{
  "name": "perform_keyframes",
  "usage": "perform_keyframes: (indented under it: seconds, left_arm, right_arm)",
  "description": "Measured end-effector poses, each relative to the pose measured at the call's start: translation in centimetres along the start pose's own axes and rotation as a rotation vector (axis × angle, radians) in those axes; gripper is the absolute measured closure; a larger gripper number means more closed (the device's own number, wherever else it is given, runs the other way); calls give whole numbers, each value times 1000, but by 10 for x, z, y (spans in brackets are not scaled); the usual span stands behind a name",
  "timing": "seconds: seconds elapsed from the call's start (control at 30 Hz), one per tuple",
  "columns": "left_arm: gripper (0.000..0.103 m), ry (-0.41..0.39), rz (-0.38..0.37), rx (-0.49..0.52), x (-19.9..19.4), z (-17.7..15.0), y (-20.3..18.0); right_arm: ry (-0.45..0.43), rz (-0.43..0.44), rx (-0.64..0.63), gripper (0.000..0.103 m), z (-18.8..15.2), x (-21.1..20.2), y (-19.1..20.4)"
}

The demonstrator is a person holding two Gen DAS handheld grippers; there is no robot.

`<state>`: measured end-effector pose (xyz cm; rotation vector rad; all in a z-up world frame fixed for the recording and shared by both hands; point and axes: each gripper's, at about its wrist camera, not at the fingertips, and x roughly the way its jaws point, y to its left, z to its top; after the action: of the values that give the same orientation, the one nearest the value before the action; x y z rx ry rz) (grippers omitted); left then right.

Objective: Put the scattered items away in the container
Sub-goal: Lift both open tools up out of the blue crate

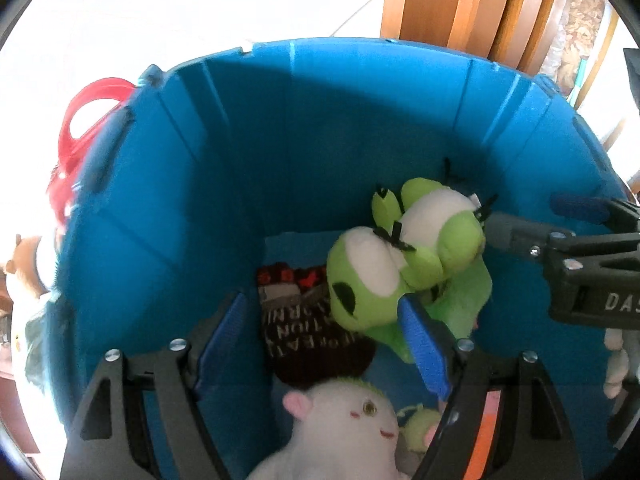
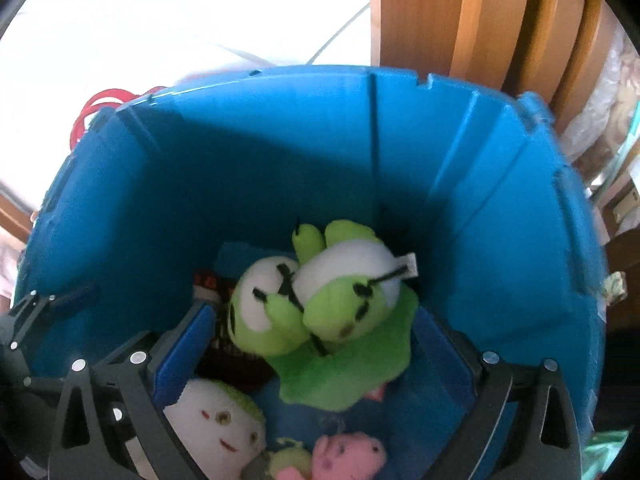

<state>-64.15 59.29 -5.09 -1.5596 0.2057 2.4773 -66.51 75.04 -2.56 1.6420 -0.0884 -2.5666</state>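
A deep blue container [image 1: 280, 140] [image 2: 280, 160] fills both views. Inside it lies a green frog-pair plush [image 1: 384, 264] [image 2: 320, 304] on a dark fabric item with white lettering [image 1: 304, 332]. A white plush [image 1: 340, 428] [image 2: 216, 420], a small green plush [image 1: 420, 424] and a pink plush [image 2: 348, 452] rest lower in the container. My left gripper [image 1: 324, 344] hangs open inside the container, its right pad near the frog plush. My right gripper [image 2: 316, 352] [image 1: 524, 216] is open too, with the frog plush lying just beyond its fingers.
A red plastic handle-like item [image 1: 92, 120] [image 2: 96, 104] sits outside the container's left rim. Wooden furniture [image 1: 460, 4] [image 2: 460, 16] stands behind the container. A brown plush [image 1: 24, 264] lies outside at the left. Bright white floor shows beyond the rim.
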Motion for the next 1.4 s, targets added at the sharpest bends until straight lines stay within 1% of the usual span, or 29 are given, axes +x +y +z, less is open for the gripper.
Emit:
perform_keyframes:
  seconds: [0.27, 0.47, 0.67, 1.03, 1.23, 1.4]
  left_arm:
    - [25, -69, 16, 34, -72, -43, -11]
    - [25, -105, -11, 49, -113, -77, -9]
    - [25, -148, -29, 73, -136, -114, -4]
    - [25, -167, -66, 132, -178, -189, 10]
    - [25, -191, -83, 152, -203, -230, 19]
    - [25, -240, -65, 156, -229, -270, 24]
  right_arm:
    - [-51, -43, -20, 2, -40, -64, 13]
    - [-97, -62, -28, 2, -77, -108, 30]
    - [-149, -78, -11, 2, -118, -136, 47]
    - [-180, -117, 65, 2, -201, -174, 79]
    - [-196, -155, 78, 2, -248, -200, 105]
    - [-229, -167, 77, 2, -285, -220, 122]
